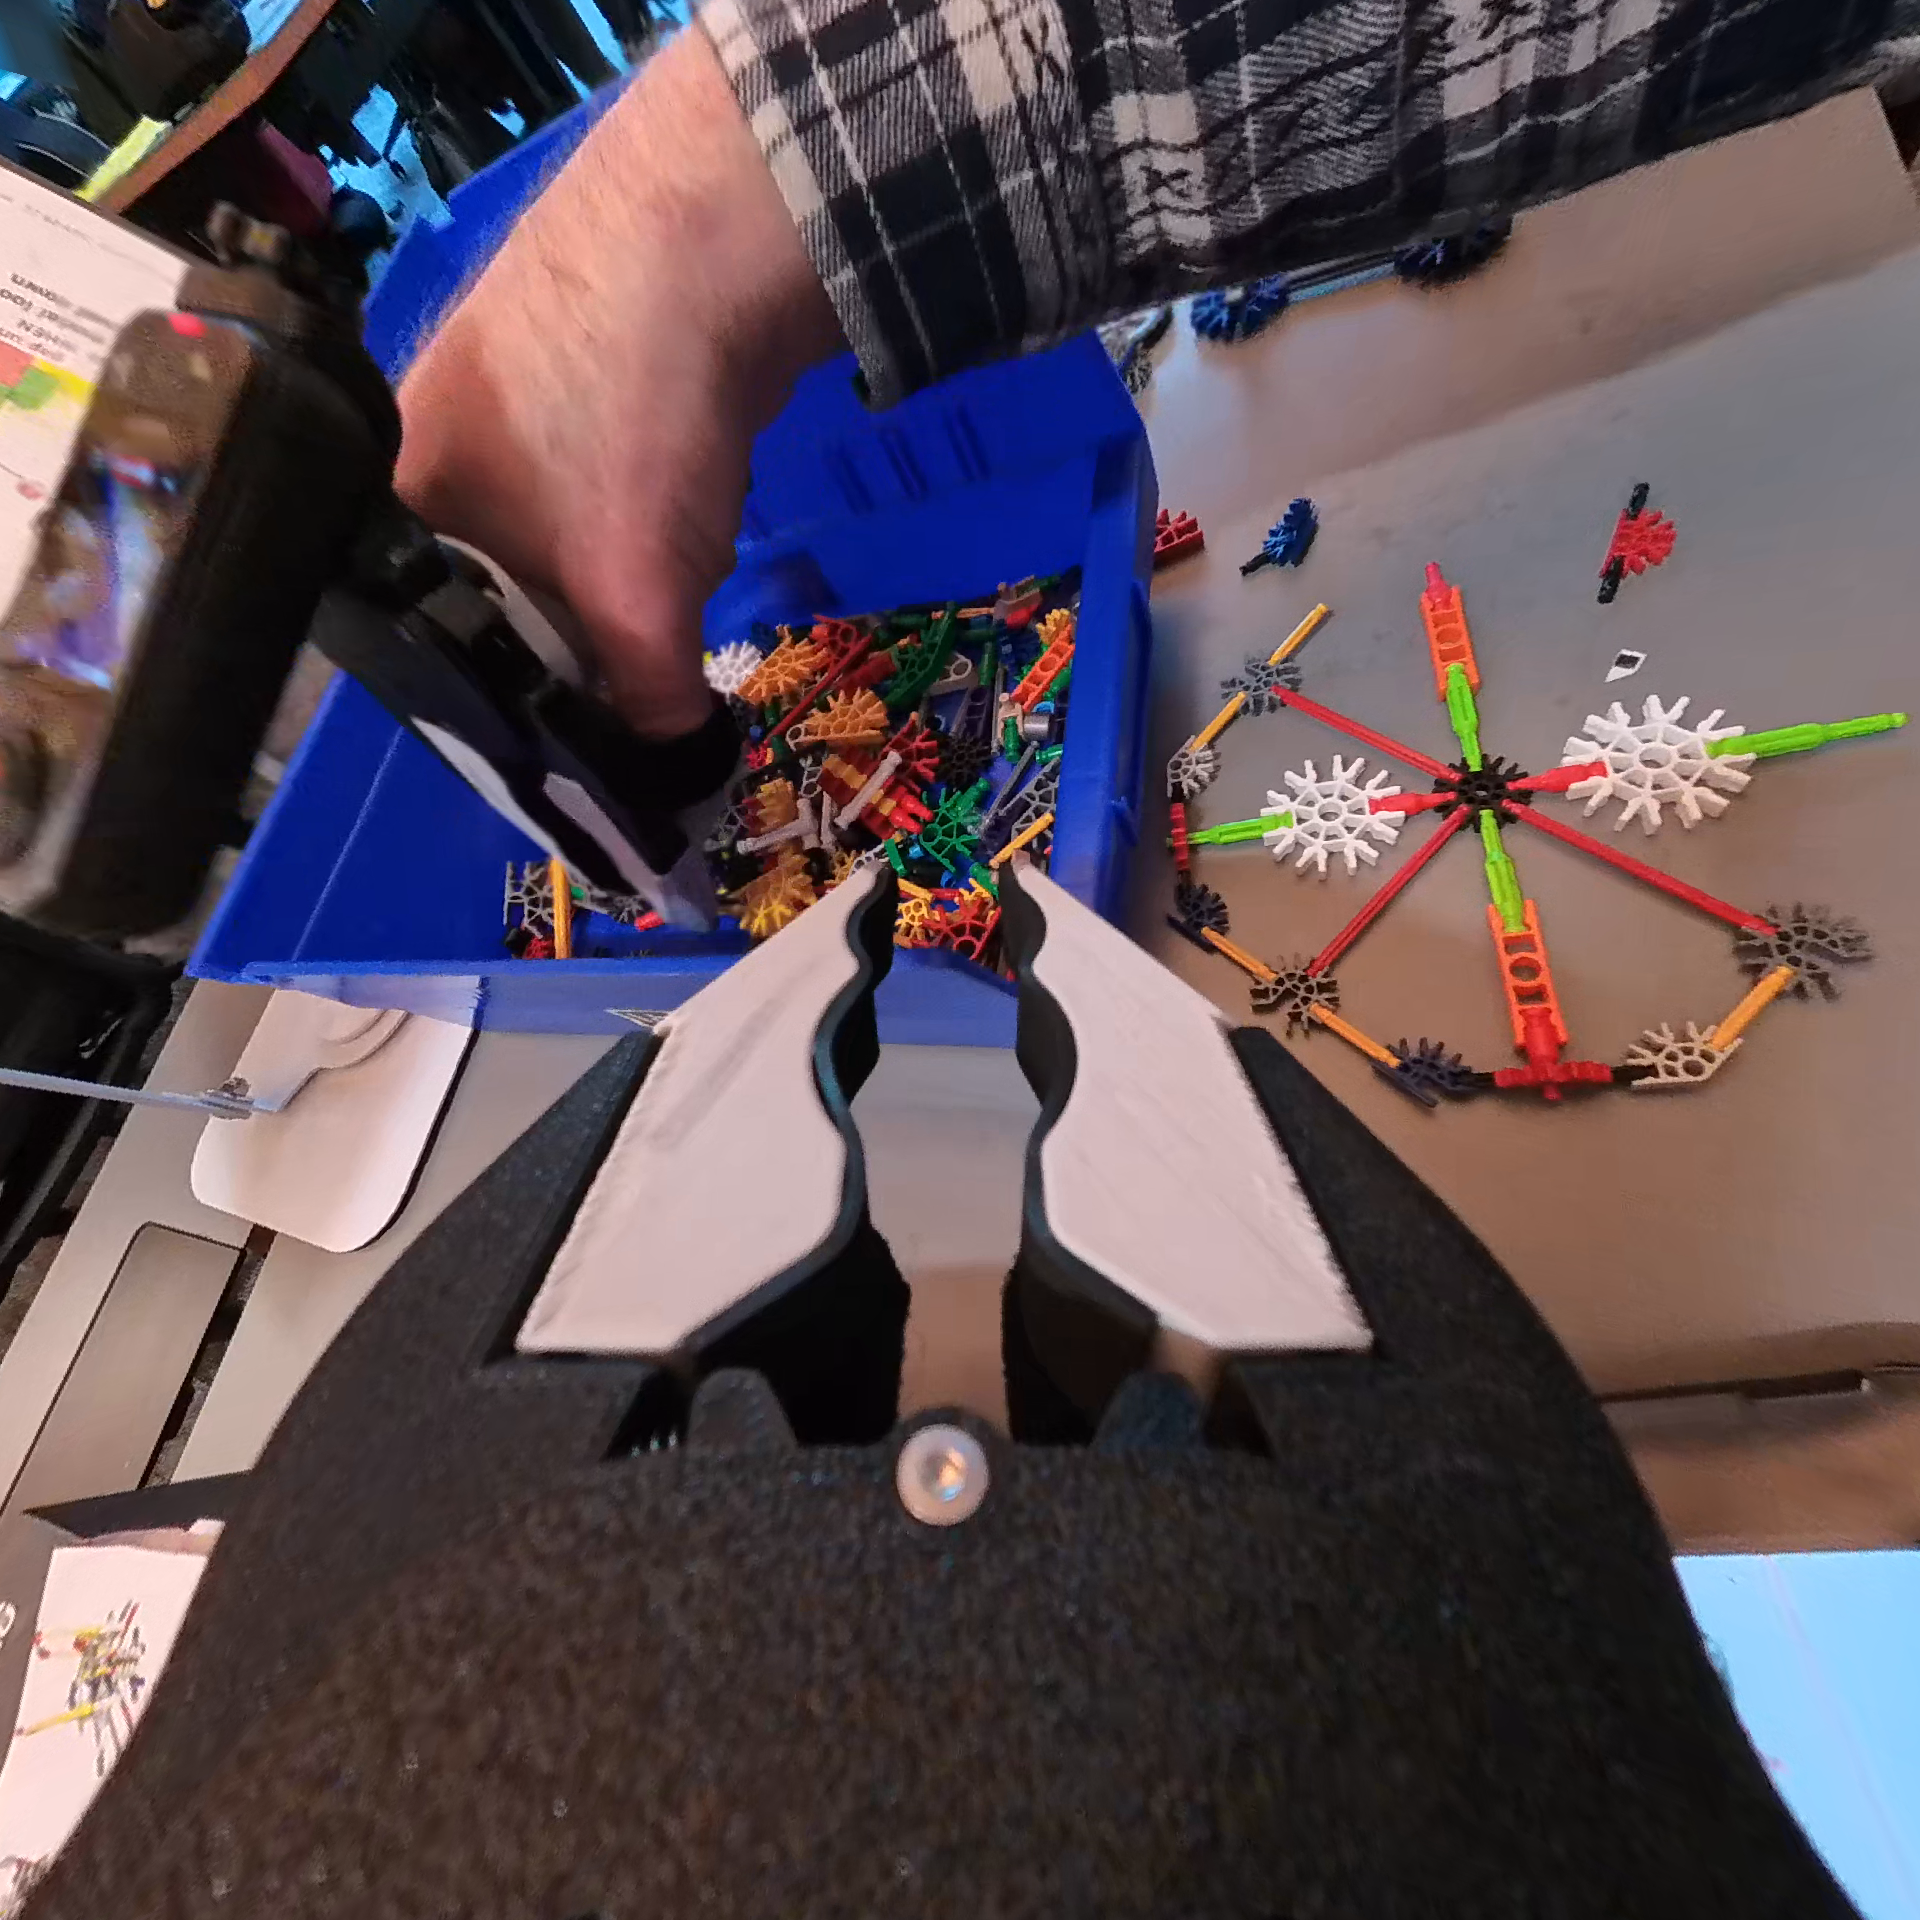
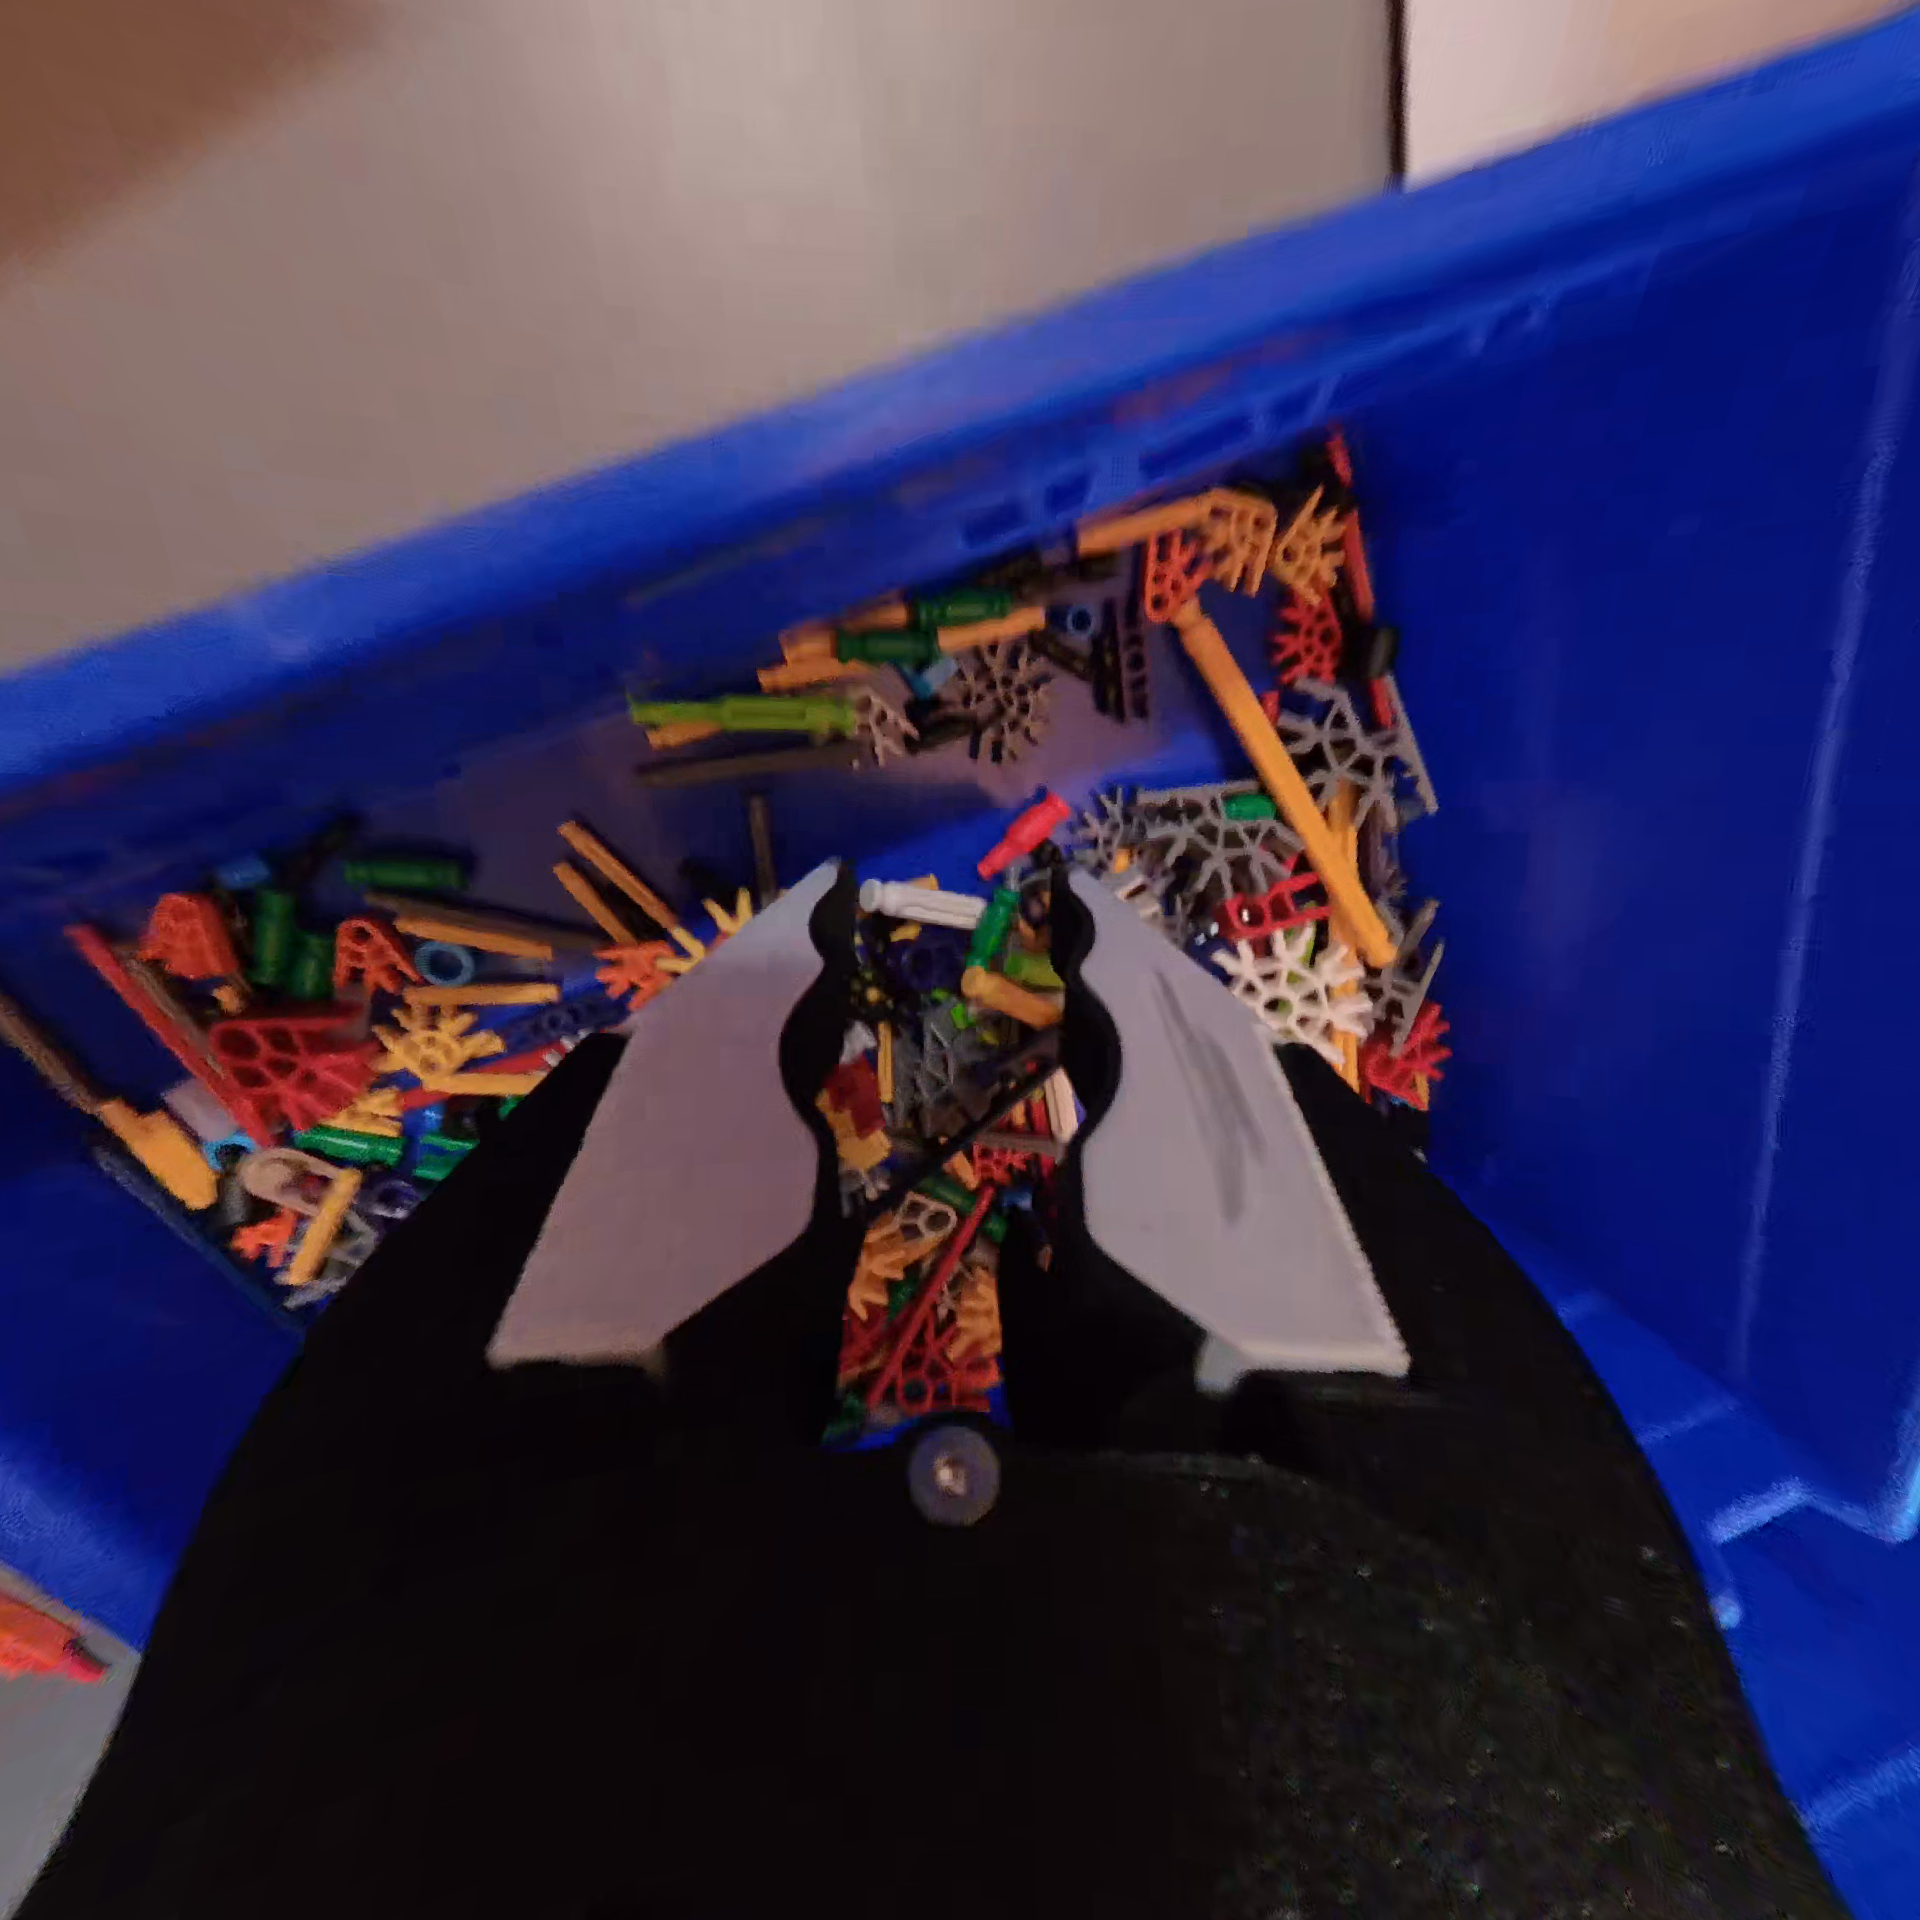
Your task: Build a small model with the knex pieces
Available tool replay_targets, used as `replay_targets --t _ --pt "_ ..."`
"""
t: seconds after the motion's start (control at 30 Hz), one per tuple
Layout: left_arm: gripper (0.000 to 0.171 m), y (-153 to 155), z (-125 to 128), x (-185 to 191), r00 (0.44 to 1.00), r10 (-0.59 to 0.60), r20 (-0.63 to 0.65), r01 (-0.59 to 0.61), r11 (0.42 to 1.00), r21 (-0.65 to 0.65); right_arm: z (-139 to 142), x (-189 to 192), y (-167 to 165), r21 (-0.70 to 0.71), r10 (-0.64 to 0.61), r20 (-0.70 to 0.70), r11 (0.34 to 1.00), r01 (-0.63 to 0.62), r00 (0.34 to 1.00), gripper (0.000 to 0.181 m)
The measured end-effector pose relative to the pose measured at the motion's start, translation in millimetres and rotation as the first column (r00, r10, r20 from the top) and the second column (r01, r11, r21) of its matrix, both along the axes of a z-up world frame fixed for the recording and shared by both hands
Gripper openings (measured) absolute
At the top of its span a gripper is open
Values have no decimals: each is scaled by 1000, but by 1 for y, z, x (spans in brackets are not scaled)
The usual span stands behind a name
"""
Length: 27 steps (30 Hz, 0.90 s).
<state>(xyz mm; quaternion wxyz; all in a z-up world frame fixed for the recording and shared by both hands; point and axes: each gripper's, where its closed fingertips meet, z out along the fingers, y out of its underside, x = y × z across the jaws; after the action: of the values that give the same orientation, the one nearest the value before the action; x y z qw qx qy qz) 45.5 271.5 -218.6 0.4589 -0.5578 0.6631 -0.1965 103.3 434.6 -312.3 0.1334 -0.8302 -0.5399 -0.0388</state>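
Right gripper [image 2: 951, 914], black body with pale fingers, is lowered inside blue plastic bin [image 2: 1662, 727]; jaws spread, nothing gripped. Heap of small coloured plastic rods and connectors [image 2: 935, 1091] lies directly below and between the fingers; pieces point every way, no common axis.

Left gripper [image 1: 945, 883] is held just outside bin's near wall, parted, empty. Flat wheel-shaped rod assembly [image 1: 1486, 790] lies to its right on grey table [image 1: 1558, 1195].

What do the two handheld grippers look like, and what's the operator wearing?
Both match: left gripper and right gripper each have a textured black body, two pale grey wedge-shaped fingers with wavy black inner pads, and a round silver screw between the finger bases. The right one also shows in the left wrist view, black with a pale strip. The sleeve is black-and-white plaid. No cables visible.
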Motion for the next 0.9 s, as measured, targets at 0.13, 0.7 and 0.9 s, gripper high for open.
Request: replay_targets --t 0.13,0.7,0.9 --pt "19 0 0 0 1000 1 1 -1 1000 -1 10 -24 4 11 43 -144 999 -42 989 28" --pt "19 1 1 -1 1000 2 -2 -2 1000 4 3 -24 -6 -13 103 -127 994 -105 987 29" --pt "19 1 2 -2 1000 5 2 -5 1000 9 -10 -28 -10 -22 188 -132 981 -192 973 21"
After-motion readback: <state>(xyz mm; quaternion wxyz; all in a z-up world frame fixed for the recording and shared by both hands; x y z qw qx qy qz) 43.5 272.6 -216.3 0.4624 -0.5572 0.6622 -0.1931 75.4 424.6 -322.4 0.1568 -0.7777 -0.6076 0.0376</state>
